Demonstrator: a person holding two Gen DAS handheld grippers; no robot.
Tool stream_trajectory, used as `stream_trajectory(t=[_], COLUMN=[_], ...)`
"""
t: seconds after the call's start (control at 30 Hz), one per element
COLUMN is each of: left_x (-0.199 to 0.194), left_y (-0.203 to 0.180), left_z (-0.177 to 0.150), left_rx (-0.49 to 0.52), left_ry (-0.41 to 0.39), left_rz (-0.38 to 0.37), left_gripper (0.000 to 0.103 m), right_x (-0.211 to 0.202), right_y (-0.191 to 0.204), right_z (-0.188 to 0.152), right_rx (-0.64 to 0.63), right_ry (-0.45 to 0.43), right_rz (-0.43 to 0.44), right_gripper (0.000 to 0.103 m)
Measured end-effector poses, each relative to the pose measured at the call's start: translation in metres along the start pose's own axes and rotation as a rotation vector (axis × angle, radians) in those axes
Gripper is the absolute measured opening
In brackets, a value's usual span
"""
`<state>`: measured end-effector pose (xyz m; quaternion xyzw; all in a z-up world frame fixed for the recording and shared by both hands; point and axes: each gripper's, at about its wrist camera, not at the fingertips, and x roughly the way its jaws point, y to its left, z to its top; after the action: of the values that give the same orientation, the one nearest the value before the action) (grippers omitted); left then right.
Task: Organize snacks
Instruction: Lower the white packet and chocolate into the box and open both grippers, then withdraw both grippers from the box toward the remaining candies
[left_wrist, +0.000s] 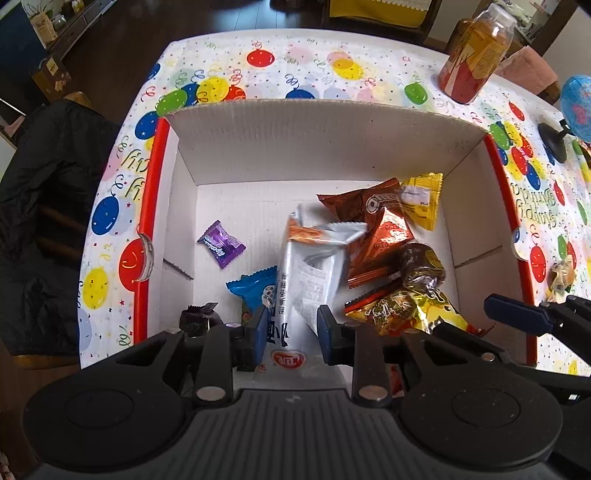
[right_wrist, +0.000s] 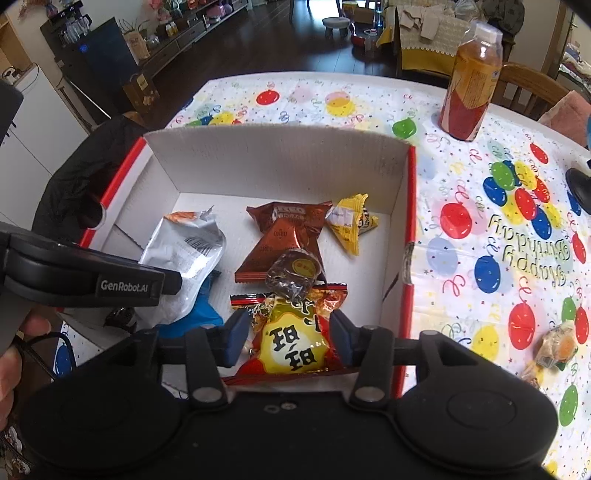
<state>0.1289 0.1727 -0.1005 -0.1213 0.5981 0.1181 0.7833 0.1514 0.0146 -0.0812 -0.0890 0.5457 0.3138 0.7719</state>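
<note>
The silver foil pouch (left_wrist: 310, 280), light, crinkly and slippery, stands in the cardboard box (left_wrist: 321, 144) between the left tongs (left_wrist: 291, 332), its lower body pinched at the pads; a flat seam grips best. The right tongs (right_wrist: 288, 338) are spread around a yellow-red snack bag (right_wrist: 291, 343) without pressing. One wrapped sweet (right_wrist: 556, 347) waits on the bench (right_wrist: 480, 266).

A tall bottle (right_wrist: 471, 79) of orange drink is standing upright on the balloon-print cloth (right_wrist: 480, 236) covering the desk, far ahead and right of the fingers. A black jacket (left_wrist: 44, 221) is draping over a chair at left.
</note>
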Motion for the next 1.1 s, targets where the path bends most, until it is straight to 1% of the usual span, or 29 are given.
stream_trajectory(t=[0.1,0.17,0.2,0.23,0.33,0.4,0.43,0.47,0.5,0.57,0.67,0.73,0.87,0.93,1.0,1.1], left_x=[-0.008,-0.014,-0.018,-0.021,-0.029,-0.034,-0.037,-0.04,-0.043,-0.048,-0.056,-0.06,-0.068,-0.07,-0.072,-0.071], left_y=[-0.001,-0.001,-0.001,-0.002,-0.004,-0.005,-0.007,-0.009,-0.01,-0.014,-0.021,-0.025,-0.037,-0.044,-0.052,-0.066], left_z=[-0.004,-0.007,-0.008,-0.009,-0.013,-0.015,-0.016,-0.018,-0.019,-0.022,-0.025,-0.026,-0.03,-0.031,-0.032,-0.033], left_rx=[0.003,0.001,0.002,0.004,0.009,0.012,0.017,0.022,0.027,0.036,0.048,0.055,0.076,0.081,0.086,0.1], left_ry=[-0.017,-0.031,-0.041,-0.053,-0.069,-0.078,-0.084,-0.093,-0.102,-0.114,-0.131,-0.143,-0.168,-0.174,-0.18,-0.183], left_rz=[-0.005,-0.016,-0.019,-0.019,-0.017,-0.022,-0.021,-0.021,-0.019,-0.018,-0.022,-0.031,-0.044,-0.058,-0.071,-0.087], left_gripper=[0.032,0.042,0.052,0.054,0.054,0.055,0.058,0.06,0.061,0.061,0.062,0.069,0.071,0.079,0.083,0.087], right_x=[-0.009,-0.015,-0.018,-0.022,-0.031,-0.038,-0.042,-0.045,-0.049,-0.057,-0.068,-0.074,-0.086,-0.092,-0.097,-0.105], right_y=[-0.001,-0.001,-0.001,-0.001,-0.001,-0.002,-0.003,-0.004,-0.005,-0.006,-0.01,-0.015,-0.025,-0.032,-0.042,-0.058], right_z=[-0.002,-0.003,-0.004,-0.005,-0.008,-0.01,-0.011,-0.013,-0.014,-0.017,-0.022,-0.025,-0.032,-0.036,-0.041,-0.049], right_rx=[0.005,0.002,0.0,0.0,0.002,0.003,0.006,0.008,0.011,0.012,0.015,0.024,0.029,0.036,0.046,0.065], right_ry=[-0.018,-0.028,-0.032,-0.038,-0.059,-0.074,-0.079,-0.085,-0.093,-0.111,-0.132,-0.139,-0.157,-0.166,-0.174,-0.18], right_rz=[0.005,0.012,0.013,0.014,0.018,0.022,0.026,0.03,0.036,0.043,0.049,0.055,0.05,0.05,0.048,0.036], right_gripper=[0.053,0.054,0.055,0.057,0.064,0.065,0.068,0.072,0.073,0.08,0.085,0.087,0.089,0.09,0.091,0.092])
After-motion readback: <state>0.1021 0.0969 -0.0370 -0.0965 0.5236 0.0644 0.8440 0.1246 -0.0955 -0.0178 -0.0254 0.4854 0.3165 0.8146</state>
